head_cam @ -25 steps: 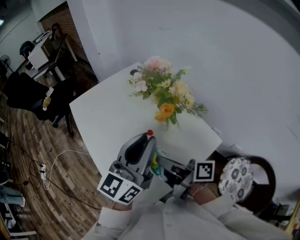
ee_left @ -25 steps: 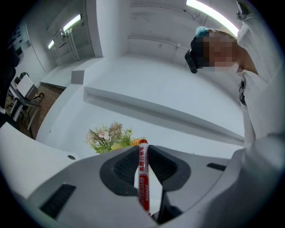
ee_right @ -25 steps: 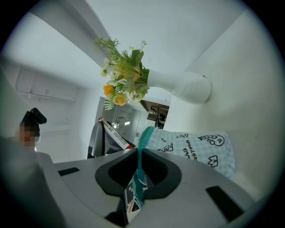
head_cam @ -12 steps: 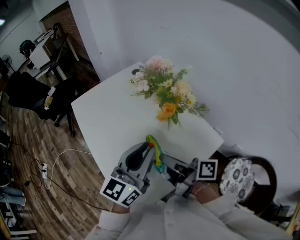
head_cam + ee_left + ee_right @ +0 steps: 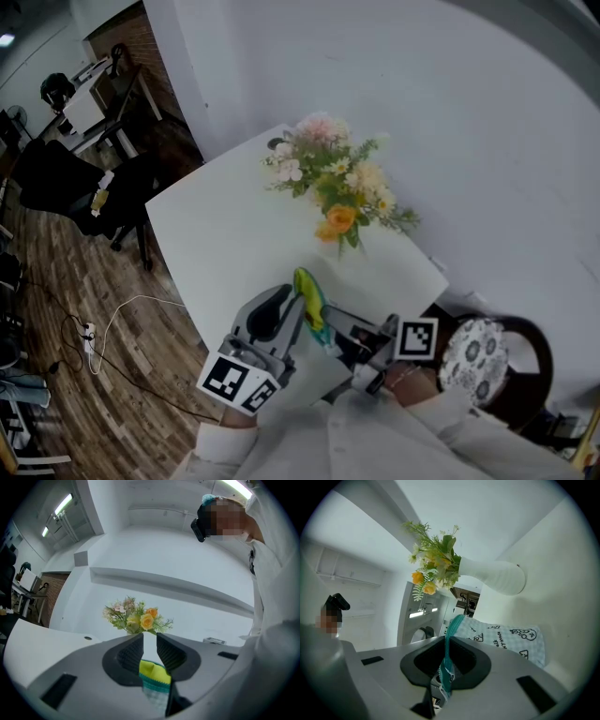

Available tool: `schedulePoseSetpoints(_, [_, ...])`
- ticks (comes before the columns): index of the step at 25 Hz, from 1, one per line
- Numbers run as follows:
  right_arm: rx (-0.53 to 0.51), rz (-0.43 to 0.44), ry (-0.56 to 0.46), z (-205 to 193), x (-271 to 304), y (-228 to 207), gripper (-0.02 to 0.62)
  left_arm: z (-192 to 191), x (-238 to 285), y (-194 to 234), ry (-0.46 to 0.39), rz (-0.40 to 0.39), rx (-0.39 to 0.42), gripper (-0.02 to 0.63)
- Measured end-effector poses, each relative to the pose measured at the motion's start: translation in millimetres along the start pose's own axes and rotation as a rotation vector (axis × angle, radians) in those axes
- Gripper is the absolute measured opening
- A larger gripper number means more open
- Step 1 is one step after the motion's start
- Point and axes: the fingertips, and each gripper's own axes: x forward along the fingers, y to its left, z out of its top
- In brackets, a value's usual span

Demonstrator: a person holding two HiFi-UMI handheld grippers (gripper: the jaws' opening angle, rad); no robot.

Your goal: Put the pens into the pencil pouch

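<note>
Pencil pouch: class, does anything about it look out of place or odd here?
Yes. The pencil pouch is held up on end instead of lying flat: the right gripper pinches its teal zip edge, and the left gripper holds a bunched yellow corner. No pens are visible.

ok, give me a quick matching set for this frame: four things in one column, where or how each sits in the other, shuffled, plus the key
1. left gripper
2. right gripper
3. flowers
4. patterned cushion

A. on the dark chair
B. in a white vase on the table
C. jaws apart, yellow lining showing between them
D. clamped on the teal edge of the pencil pouch

Pairs: 1-C, 2-D, 3-B, 4-A
</note>
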Motion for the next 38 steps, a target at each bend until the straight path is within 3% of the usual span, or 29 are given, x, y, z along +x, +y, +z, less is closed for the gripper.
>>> schedulePoseSetpoints(11, [-0.174, -0.084, 0.03, 17, -12, 4, 0.034, -24, -14, 7, 0.073, 0.053, -0.009, 0.071])
schedulePoseSetpoints(19, [-0.537, -0.325, 0.145, 19, -22, -12, 0.034, -61, -33, 24, 0.192, 0.136, -0.043, 0.071])
schedulePoseSetpoints(25, [-0.51, -0.295, 0.247, -16, -10, -31, 0.034, -79, -46, 14, 0.233, 0.114, -0.074, 0.071])
schedulePoseSetpoints(31, [-0.51, -0.326, 0.359, -50, -4, -53, 0.034, -103, -62, 19, 0.308, 0.163, -0.097, 0.071])
schedulePoseSetpoints(38, [-0.44, -0.389, 0.363, -70, -5, -78, 0.034, -137, -82, 24, 0.427, 0.239, -0.163, 0.071])
